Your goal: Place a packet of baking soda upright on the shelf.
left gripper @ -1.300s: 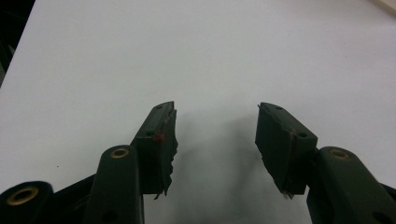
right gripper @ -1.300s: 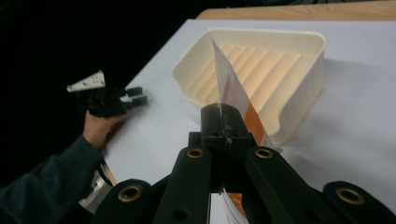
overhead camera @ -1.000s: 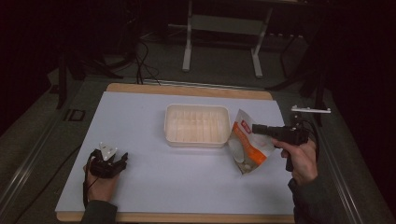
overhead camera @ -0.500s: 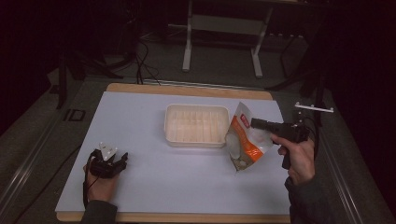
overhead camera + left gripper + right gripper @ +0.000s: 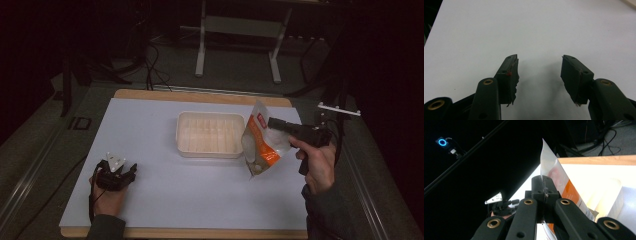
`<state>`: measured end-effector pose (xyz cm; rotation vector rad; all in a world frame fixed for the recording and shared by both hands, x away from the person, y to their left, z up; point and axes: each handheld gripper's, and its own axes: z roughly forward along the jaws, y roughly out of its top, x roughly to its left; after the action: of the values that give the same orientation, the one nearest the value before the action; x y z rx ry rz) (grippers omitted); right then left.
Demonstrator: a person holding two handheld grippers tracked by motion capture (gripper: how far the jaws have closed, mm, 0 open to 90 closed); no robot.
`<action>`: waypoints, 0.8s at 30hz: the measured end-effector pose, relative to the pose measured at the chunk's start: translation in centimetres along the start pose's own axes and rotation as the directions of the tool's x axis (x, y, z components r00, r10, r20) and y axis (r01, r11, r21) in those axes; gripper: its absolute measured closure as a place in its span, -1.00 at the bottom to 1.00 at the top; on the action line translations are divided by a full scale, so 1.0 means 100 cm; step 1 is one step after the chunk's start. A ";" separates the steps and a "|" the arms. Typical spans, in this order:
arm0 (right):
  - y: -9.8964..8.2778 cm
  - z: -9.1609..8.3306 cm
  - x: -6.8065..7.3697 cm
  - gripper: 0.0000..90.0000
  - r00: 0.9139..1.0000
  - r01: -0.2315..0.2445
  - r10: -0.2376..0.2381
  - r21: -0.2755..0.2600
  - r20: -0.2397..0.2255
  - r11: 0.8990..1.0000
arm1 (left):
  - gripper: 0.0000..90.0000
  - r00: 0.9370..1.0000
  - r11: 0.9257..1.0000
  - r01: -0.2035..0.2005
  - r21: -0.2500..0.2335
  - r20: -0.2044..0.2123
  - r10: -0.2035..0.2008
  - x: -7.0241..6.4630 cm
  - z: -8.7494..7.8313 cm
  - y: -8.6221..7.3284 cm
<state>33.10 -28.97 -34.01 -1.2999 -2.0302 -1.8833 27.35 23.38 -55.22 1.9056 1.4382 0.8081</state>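
High view: we see right gripper (image 5: 272, 121) clamped on orange-white pouch (image 5: 261, 142), pouch hanging below jaws, beside tray (image 5: 210, 132).
Left gripper view: we see left gripper (image 5: 539, 72) spread wide, empty, over white table (image 5: 536, 30).
Right gripper view: we see jaws pinching pouch edge.

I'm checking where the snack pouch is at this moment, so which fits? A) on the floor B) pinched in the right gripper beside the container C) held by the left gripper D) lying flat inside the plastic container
B: the right gripper is clamped on the orange and white pouch, which hangs just right of the plastic container; the left gripper stands open over bare table.
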 end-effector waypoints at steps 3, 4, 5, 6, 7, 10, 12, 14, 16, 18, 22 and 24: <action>0.005 0.000 0.005 1.00 1.000 0.009 -0.009 -0.015 0.001 1.000 | 0.06 1.000 1.000 0.000 0.000 0.000 0.000 0.000 0.000 0.000; 0.007 0.000 0.006 1.00 1.000 0.012 -0.012 -0.023 0.006 1.000 | 0.06 1.000 1.000 0.001 -0.001 0.000 -0.001 0.000 0.000 0.000; 0.009 0.000 0.007 1.00 1.000 0.015 -0.015 -0.026 0.004 1.000 | 0.06 1.000 1.000 0.000 0.000 0.000 0.000 0.000 0.000 0.000; 0.011 0.000 0.009 1.00 1.000 0.014 -0.014 -0.033 0.003 0.999 | 0.06 1.000 1.000 0.000 0.000 0.000 0.000 0.000 0.000 0.000; 0.011 0.000 0.009 1.00 1.000 0.014 -0.014 -0.033 0.003 0.999 | 0.06 1.000 1.000 0.000 0.000 0.000 0.000 0.000 0.000 0.000; 0.018 0.003 0.011 1.00 1.000 0.013 -0.012 -0.047 0.010 0.999 | 0.06 1.000 1.000 0.001 -0.001 0.001 -0.001 0.000 0.000 0.000; 0.020 0.005 0.012 1.00 1.000 0.016 -0.016 -0.048 0.015 0.999 | 0.06 1.000 1.000 0.000 0.000 0.001 0.000 0.000 0.000 0.000; 0.022 0.007 0.014 1.00 1.000 0.020 -0.019 -0.051 0.022 0.998 | 0.06 1.000 1.000 0.002 -0.001 0.001 -0.002 0.000 0.000 0.000; 0.025 0.008 0.015 1.00 1.000 0.020 -0.019 -0.061 0.022 0.998 | 0.06 1.000 1.000 0.001 0.000 0.001 -0.001 0.000 0.000 0.000; 0.029 0.009 0.016 1.00 1.000 0.015 -0.014 -0.075 0.017 0.997 | 0.06 1.000 1.000 0.000 0.001 0.000 0.000 0.000 0.000 0.000; 0.035 0.015 0.018 1.00 0.999 0.020 -0.017 -0.078 0.029 0.997 | 0.06 1.000 1.000 0.002 -0.002 0.001 -0.002 0.000 0.000 0.000; 0.036 0.018 0.019 1.00 0.999 0.018 -0.015 -0.082 0.032 0.996 | 0.06 1.000 1.000 0.003 -0.003 0.001 -0.003 0.000 0.000 0.000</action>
<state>34.96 -26.93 -30.51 -1.3437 -2.0045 -1.9858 27.35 23.38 -55.23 1.9009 1.4385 0.8072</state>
